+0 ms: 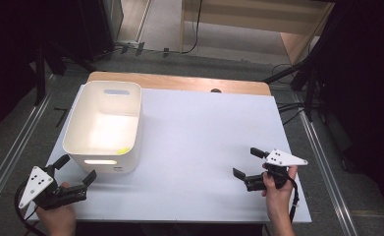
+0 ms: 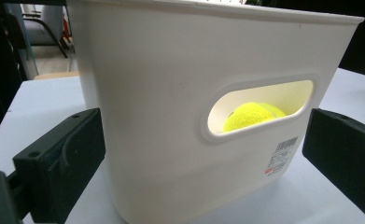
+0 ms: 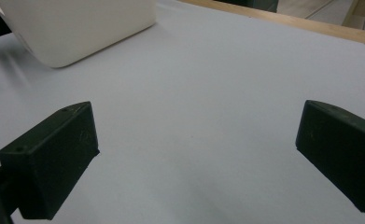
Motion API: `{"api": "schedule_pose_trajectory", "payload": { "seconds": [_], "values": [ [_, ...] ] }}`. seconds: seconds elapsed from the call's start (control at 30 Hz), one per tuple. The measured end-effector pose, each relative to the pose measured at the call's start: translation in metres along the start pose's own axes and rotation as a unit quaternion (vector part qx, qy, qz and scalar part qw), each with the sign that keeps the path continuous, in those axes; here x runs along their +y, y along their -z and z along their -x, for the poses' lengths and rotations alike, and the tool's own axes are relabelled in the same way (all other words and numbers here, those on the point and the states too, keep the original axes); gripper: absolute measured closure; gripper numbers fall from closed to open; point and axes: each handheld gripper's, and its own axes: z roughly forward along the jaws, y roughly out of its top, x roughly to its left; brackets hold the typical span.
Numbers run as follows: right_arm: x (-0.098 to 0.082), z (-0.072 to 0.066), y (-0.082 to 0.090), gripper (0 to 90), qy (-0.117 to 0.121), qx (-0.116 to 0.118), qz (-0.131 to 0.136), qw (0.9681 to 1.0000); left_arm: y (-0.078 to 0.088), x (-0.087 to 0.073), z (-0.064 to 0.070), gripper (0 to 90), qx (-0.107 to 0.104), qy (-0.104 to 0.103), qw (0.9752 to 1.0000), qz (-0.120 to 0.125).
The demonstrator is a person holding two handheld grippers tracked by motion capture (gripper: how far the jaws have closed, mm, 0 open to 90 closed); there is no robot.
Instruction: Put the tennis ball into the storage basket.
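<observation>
Inside the white bin (image 2: 171, 116) — a half-hidden yellow ball (image 2: 252, 115).

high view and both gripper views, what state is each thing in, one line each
white bin: upright on the table, open top, no lid
tennis ball: inside the bin, seen through the handle slot
left claw: open, at the bin's near wall, holding nothing
right claw: open, empty, over bare table
</observation>
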Motion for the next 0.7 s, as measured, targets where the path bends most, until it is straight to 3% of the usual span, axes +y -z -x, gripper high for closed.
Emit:
{"api": "schedule_pose_trajectory", "payload": {
  "seconds": [0.43, 0.7],
  "values": [
    [-0.032, 0.016, 0.023, 0.0, -0.029, -0.033, 0.028, 0.9986, 0.001, 0.0, -0.001, 0.0, -0.001, 0.003, 1.0, 0.004],
    [-0.045, 0.02, 0.036, 0.0, -0.028, -0.061, 0.032, 0.9972, 0.001, 0.0, -0.002, 0.0, -0.002, 0.007, 1.0, 0.006]
  ]
}}
